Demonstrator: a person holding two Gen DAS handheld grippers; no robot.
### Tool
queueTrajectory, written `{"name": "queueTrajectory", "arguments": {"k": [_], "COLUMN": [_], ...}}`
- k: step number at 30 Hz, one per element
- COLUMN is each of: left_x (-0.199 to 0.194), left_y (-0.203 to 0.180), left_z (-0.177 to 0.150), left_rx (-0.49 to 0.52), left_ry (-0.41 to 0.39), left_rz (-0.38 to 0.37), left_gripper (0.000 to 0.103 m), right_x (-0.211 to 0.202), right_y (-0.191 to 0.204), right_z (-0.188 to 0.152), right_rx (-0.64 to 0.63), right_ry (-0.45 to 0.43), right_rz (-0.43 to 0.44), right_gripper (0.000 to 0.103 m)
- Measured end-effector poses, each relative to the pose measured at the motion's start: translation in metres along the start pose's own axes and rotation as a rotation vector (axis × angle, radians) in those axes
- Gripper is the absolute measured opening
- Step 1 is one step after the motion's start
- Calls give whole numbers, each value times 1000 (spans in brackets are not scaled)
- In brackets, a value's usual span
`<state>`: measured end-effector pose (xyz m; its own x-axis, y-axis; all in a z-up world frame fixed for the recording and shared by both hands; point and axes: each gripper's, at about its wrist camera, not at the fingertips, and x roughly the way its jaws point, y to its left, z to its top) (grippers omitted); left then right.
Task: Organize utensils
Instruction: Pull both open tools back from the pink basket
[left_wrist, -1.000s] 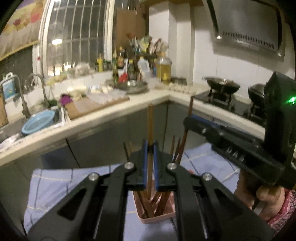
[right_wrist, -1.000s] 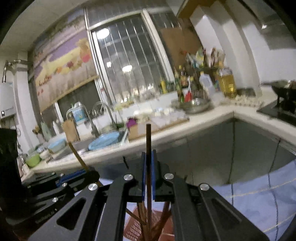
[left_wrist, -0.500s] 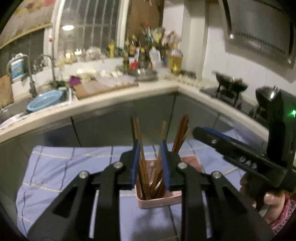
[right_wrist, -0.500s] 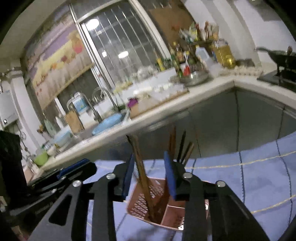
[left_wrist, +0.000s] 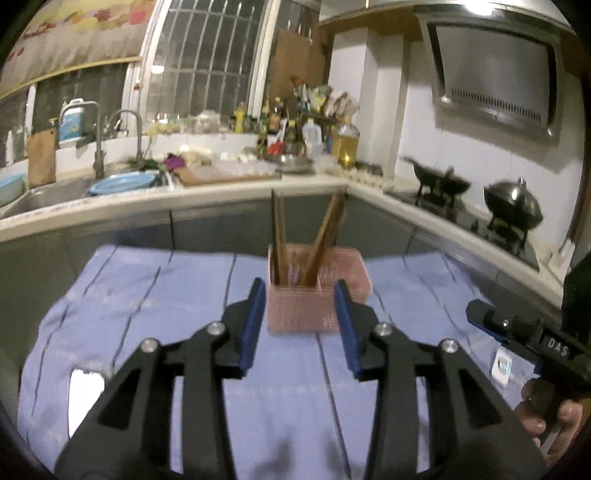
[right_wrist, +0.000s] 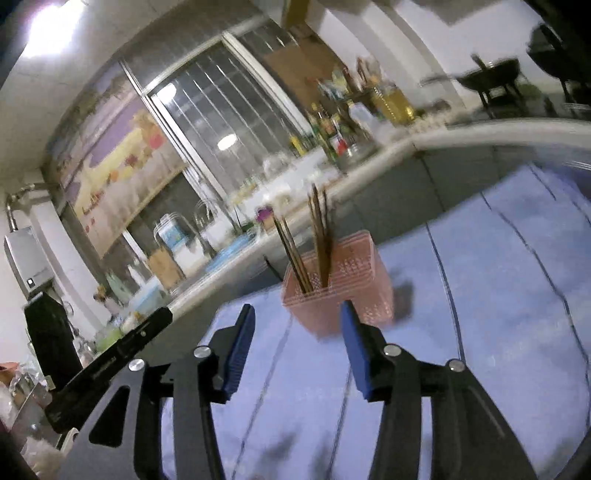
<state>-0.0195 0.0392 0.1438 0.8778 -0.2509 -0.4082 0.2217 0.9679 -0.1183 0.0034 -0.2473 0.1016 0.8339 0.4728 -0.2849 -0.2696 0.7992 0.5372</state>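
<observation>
A dim kitchen ringed the scene, with a sink (left_wrist: 48, 192) at ten o'clock and woks on the stove (left_wrist: 476, 206) at two o'clock of the left wrist view. A blue striped cloth (left_wrist: 155, 295) covered the table. On it stood the pink basket (left_wrist: 317, 295), at twelve o'clock from the left claw (left_wrist: 300, 325), with brown chopsticks (left_wrist: 279, 236) standing in it, leaning apart in two bunches. The left claw was spread wide and held nothing. The right claw (right_wrist: 297, 345) was likewise spread and empty, the basket (right_wrist: 343, 291) just beyond its tips at about one o'clock.
</observation>
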Motion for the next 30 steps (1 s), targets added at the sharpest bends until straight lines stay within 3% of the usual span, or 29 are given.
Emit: {"name": "queueTrajectory", "arguments": {"k": [8,18,30], "left_x": [-47,-97,-68], "left_y": [-36,-44,-34], "left_z": [-41,-57,-63], "left_rx": [90,89,79], "left_ry": [12,-5,57], "left_rz": [102,140,191], "left_gripper": [36,36,36], "right_x": [-45,-103,-84], "right_y": [17,63,64], "right_z": [-34,-55,-55], "right_rx": [14,-52,-44], "right_ry": [-7,-65,-52], "right_rz": [34,73,59], "right_gripper": [49,49,49]}}
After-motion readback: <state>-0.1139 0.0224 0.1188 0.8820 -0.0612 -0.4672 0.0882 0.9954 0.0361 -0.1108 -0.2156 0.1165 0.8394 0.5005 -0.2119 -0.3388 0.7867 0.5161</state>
